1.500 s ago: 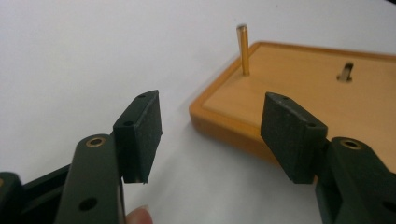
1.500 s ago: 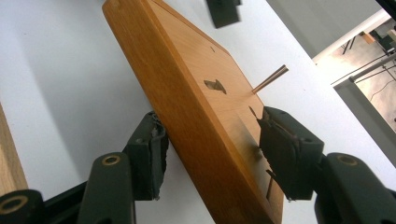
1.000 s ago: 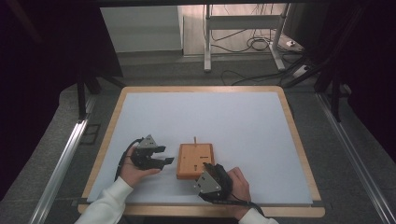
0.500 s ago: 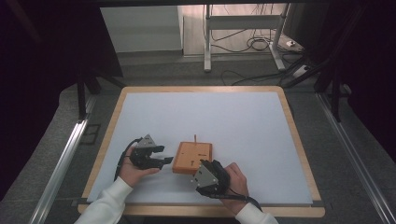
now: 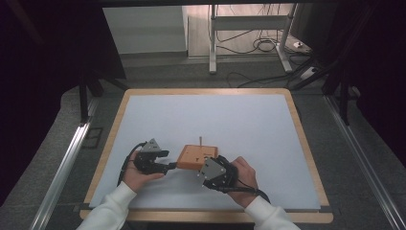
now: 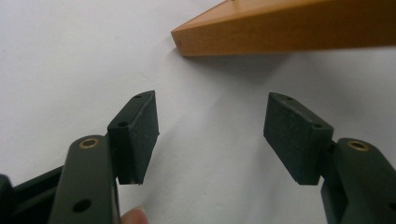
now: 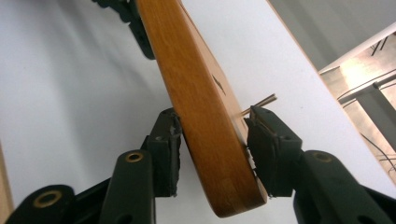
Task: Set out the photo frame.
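A flat wooden block (image 5: 196, 158) with a thin peg (image 5: 200, 140) rising from its far edge lies on the white mat. My right gripper (image 5: 205, 170) is at its near right corner. In the right gripper view the jaws have just been closing, and both pads press the block (image 7: 201, 107), one on each broad face, with the peg (image 7: 261, 102) beyond. My left gripper (image 5: 167, 166) stands open at the block's left side. In the left gripper view its pads (image 6: 137, 135) are wide apart with nothing between them, short of the block (image 6: 289, 28).
The white mat (image 5: 239, 115) sits in a wooden frame (image 5: 306, 143). Metal rails (image 5: 62, 167) run along both sides of the table. Behind the table are a desk frame (image 5: 213, 43) and cables (image 5: 258, 45) on the floor.
My right gripper has shifted slightly up and in onto the block's near corner. The left hand has stayed where it was.
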{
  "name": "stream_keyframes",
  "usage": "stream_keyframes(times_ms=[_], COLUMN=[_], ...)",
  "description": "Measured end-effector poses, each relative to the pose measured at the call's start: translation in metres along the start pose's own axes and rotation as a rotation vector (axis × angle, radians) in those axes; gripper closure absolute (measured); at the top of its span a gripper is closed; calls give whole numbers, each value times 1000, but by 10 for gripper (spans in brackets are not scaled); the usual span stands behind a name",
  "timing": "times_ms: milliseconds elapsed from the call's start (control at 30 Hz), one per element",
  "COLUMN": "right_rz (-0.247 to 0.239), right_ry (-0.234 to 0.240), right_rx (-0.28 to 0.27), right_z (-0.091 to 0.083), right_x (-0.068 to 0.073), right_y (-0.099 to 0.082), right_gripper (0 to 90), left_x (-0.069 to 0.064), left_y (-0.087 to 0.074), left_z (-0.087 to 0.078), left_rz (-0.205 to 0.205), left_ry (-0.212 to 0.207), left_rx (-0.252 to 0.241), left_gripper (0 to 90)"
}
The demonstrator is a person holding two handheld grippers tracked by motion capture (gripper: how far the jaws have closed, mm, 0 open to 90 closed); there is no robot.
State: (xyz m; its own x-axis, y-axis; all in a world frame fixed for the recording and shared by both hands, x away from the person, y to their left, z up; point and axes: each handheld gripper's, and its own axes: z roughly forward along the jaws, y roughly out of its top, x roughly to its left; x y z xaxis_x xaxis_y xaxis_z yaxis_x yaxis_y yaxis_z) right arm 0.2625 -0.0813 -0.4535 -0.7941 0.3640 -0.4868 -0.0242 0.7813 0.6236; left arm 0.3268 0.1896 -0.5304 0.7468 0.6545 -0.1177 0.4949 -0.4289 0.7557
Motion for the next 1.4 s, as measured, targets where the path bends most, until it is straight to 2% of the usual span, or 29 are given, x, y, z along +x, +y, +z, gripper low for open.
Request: stream_keyframes(times_ms=[400,567,700,867,967,1200,1400], right_rz=[4,-14,-18,37,55,55,64], right_ry=[33,31,6,54,75,136,235], right_rx=[0,16,9,13,9,-39,-40], right_z=[3,6,9,11,10,-9,-23], right_x=[-27,-35,-44,-62,-68,-63,-58], right_y=[16,25,31,39,45,54,47], right_gripper=[630,665,698,700,700,700,698], left_x=[2,3,4,4,4,5,3], left_y=[-1,-2,-2,-3,-2,-3,-3], left_z=[1,1,1,1,1,0,1], left_rz=[-7,-7,-7,-17,-12,-14,-15], left_ry=[0,1,5,1,3,5,6], left_rx=[3,4,3,5,2,0,-1], left_gripper=[350,350,350,350,350,350,350])
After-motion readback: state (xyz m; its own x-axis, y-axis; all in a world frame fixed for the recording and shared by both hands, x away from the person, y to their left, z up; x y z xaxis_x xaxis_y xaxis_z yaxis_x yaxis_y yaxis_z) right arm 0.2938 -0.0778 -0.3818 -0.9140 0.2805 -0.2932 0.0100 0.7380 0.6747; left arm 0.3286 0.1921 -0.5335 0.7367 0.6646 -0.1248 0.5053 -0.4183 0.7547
